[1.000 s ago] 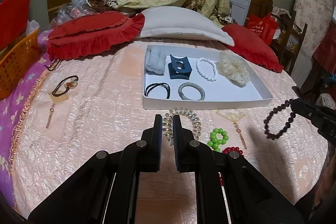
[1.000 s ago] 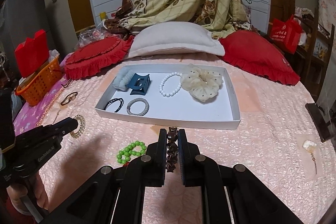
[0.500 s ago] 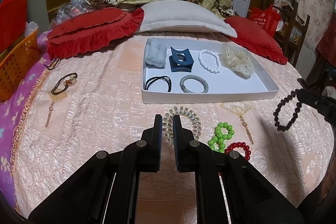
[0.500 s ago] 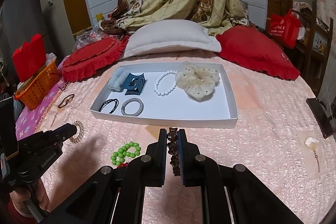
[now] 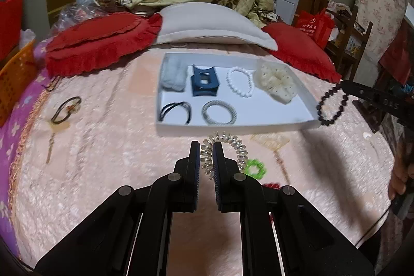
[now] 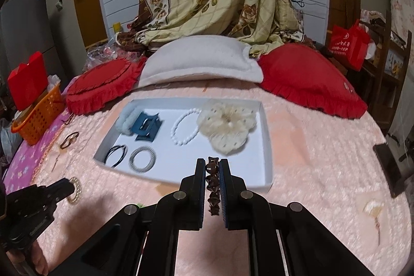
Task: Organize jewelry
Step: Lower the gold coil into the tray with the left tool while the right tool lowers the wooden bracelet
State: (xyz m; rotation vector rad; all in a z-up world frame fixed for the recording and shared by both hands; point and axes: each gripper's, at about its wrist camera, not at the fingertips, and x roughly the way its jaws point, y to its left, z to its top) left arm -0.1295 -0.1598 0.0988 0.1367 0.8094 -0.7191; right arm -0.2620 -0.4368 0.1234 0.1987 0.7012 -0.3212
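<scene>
Pink quilted bed (image 5: pixel 103 146) carries a white tray (image 6: pixel 266 146) before red pillows (image 6: pixel 310 84). Left claw (image 5: pixel 207 159), near the tray's front wall, clamps a clear spiral bracelet (image 5: pixel 233 144); right claw (image 6: pixel 212 185), angled down over the tray's front right part, clamps a dark bead bracelet (image 6: pixel 213 188).

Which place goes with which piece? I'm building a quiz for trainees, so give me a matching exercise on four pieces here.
Things:
1. white bead bracelet
2. clear spiral hair tie
3. dark bead bracelet
4. green bead bracelet

Places:
A. clamped in the left tool
B. lying on the pink bedspread
C. inside the white tray
D. clamped in the right tool

Pairs: 1-C, 2-A, 3-D, 4-B
</scene>
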